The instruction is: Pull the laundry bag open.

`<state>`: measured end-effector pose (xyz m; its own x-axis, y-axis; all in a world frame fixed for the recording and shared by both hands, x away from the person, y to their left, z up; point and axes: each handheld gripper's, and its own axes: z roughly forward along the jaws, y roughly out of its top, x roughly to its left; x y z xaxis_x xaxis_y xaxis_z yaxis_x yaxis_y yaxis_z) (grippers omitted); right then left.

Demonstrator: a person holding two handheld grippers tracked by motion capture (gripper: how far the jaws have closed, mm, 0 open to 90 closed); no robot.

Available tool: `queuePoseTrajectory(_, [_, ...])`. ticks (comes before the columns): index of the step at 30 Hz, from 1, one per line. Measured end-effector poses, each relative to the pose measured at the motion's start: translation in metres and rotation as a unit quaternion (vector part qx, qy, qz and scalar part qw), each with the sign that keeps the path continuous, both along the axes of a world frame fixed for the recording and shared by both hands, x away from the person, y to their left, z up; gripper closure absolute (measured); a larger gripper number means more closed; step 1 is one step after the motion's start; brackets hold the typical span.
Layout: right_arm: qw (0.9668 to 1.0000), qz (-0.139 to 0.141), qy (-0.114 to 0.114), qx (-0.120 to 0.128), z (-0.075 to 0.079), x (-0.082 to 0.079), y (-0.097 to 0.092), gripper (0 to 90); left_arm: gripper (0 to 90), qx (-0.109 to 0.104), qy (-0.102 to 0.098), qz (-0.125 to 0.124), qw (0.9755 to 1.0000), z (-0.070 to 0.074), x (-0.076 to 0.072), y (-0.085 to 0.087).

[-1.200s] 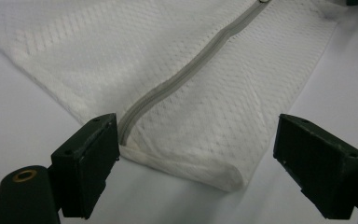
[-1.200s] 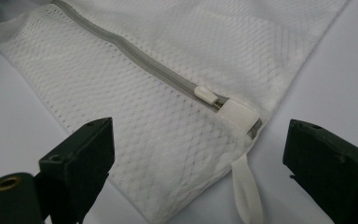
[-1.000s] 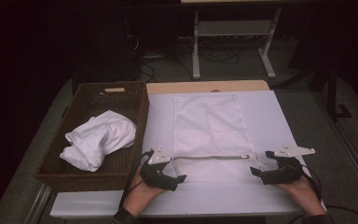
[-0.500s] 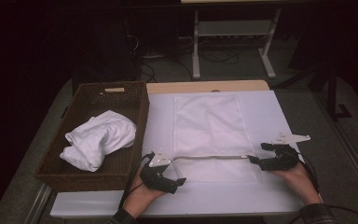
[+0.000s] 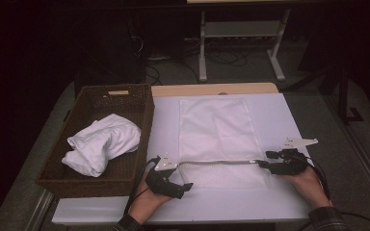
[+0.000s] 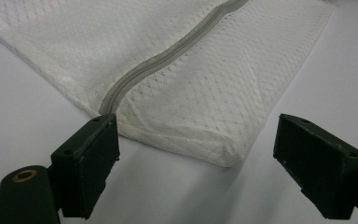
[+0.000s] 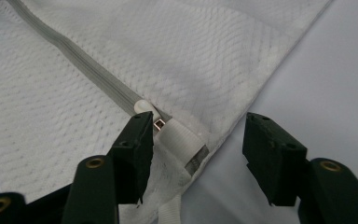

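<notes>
R gripper (image 5: 265, 165) jaws just closing – straddle zip pull (image 7: 157, 125) | high view: hidden

Flat rectangular mesh laundry bag (image 5: 214, 130): white, fine diamond-weave pattern; lies between the two grippers.
Long straight zipper band (image 6: 168, 63): pale grey, ribbed.
Small oval zipper slider (image 7: 143, 107): cream-white, with a coppery metal link, just ahead of the right gripper's (image 7: 193, 140) jaws.
Left gripper (image 6: 193, 154): jaws matt black, brass-coloured screw.
Woven rectangular basket (image 5: 139, 120): dark brown wicker.
Crumpled cloth bundle (image 5: 103, 147): plain white.
Flat table top (image 5: 279, 115): pale lavender-white.
</notes>
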<state>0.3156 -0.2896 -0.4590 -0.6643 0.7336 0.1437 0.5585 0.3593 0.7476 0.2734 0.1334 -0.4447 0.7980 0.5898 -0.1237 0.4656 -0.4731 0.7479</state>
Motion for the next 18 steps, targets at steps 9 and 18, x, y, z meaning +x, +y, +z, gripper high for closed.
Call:
queuePoseTrajectory(9, [0.9996,0.006,-0.015,-0.022,-0.0010,-0.0036,0.0040,54.2,13.7,0.001,0.001,0.001,1.0000,-0.0002,-0.0001,0.0006])
queuePoseTrajectory(18, [0.9995,0.011,-0.020,-0.023,-0.0011,-0.0044,0.0046,68.1,13.8,0.002,0.002,0.002,1.0000,0.0001,0.0002,0.0006])
